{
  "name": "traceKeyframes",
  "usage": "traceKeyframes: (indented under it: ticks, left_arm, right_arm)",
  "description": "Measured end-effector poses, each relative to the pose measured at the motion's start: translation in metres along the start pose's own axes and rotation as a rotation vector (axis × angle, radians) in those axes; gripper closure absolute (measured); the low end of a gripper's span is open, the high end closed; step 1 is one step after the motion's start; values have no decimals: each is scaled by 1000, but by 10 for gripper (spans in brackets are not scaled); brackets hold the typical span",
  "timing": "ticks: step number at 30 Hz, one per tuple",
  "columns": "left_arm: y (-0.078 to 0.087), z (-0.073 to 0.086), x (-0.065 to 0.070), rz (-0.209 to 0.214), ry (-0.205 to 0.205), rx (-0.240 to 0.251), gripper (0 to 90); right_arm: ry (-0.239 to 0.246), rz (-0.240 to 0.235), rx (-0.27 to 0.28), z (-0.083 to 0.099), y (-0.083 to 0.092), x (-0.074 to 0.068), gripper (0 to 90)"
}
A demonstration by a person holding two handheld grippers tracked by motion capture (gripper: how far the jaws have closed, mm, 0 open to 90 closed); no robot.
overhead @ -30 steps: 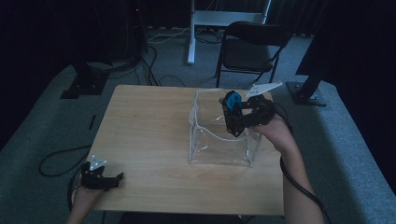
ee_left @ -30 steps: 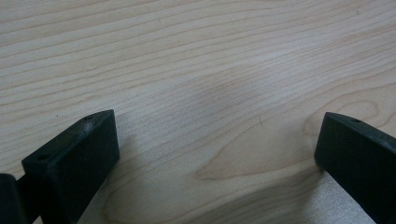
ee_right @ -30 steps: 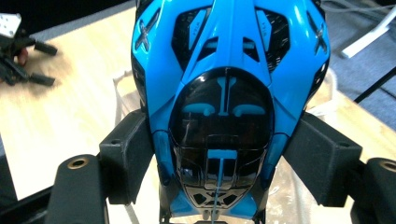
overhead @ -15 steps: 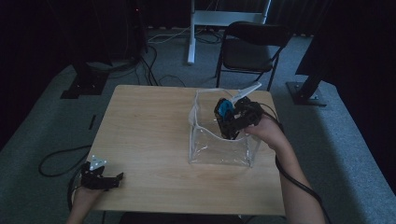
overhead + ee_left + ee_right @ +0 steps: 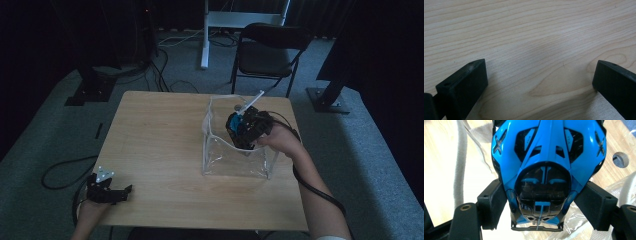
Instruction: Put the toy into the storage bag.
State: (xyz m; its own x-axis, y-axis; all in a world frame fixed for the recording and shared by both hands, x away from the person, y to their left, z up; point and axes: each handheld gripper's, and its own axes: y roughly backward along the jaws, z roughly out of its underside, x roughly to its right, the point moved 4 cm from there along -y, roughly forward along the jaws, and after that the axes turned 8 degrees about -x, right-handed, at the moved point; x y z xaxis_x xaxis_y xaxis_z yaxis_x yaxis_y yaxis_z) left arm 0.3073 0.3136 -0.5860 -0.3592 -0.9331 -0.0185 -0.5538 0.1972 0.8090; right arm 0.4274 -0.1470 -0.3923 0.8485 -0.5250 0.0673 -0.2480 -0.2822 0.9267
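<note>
Jaws of the right gripper [image 5: 243, 131] pinch a blue and black toy car [image 5: 548, 172] by its flanks, holding it at the open mouth of the clear plastic bag [image 5: 235, 160]; jaws of the left gripper [image 5: 541, 87] stand spread over bare wood, gripping nothing. Largest first: the counter [image 5: 155, 150] carries the bag, which stands upright near its right side, top open. The car hangs nose-down just inside the rim, not yet resting on the bottom. I judge the pick-up done and the lowering under way; release and withdrawal remain. The left gripper [image 5: 107, 192] waits at the counter's near left corner, well apart from the bag.
</note>
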Motion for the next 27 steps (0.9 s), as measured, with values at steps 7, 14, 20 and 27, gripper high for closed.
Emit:
traceKeyframes:
  ticks: [7, 14, 20, 27]
  left_arm:
    - [0, 0, 0, 0, 0, 0, 3]
    - [0, 0, 0, 0, 0, 0, 3]
    - [0, 0, 0, 0, 0, 0, 3]
    - [0, 0, 0, 0, 0, 1, 3]
  right_arm:
    - [42, 5, -80, -2, -10, -2, 262]
    - [74, 15, -145, -3, -18, -4, 262]
    - [125, 16, -209, -4, -23, -7, 261]
    - [221, 19, -272, -8, -26, -16, 261]
